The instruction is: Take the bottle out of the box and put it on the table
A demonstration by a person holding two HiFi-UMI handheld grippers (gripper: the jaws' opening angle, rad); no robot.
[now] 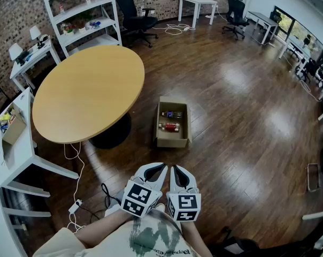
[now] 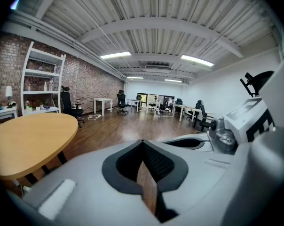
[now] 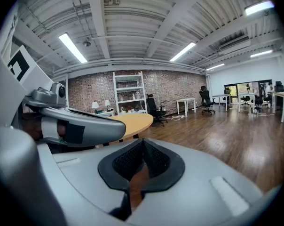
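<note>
Far left in the head view, a white desk [image 1: 22, 154] is sitting just beside the round table [image 1: 89, 92]. Right of the table's foot, the cardboard box [image 1: 171, 142] is standing open on the wood floor [image 1: 247, 106], near the table's edge but not touching it. Two bottles are lying on their sides inside: a dark bottle [image 1: 172, 114] toward the far wall and a red bottle [image 1: 170, 127] nearer the person. Their long axes are running left-right across the box, parallel to each other. Which end is the cap is too small to tell. Right of the box the floor is stretching open up to the office chairs [image 1: 235, 10] and work desks [image 1: 264, 21] at the far right. Low centre, the left gripper [image 1: 162, 167] and right gripper [image 1: 175, 168] are hanging side by side, well short of the box and pointing toward it. The left gripper view is showing its jaw tips meeting with nothing gripped, the table off to its left. The right gripper view is showing the same: tips together, nothing held. Only the head view is showing the box and bottles.
</note>
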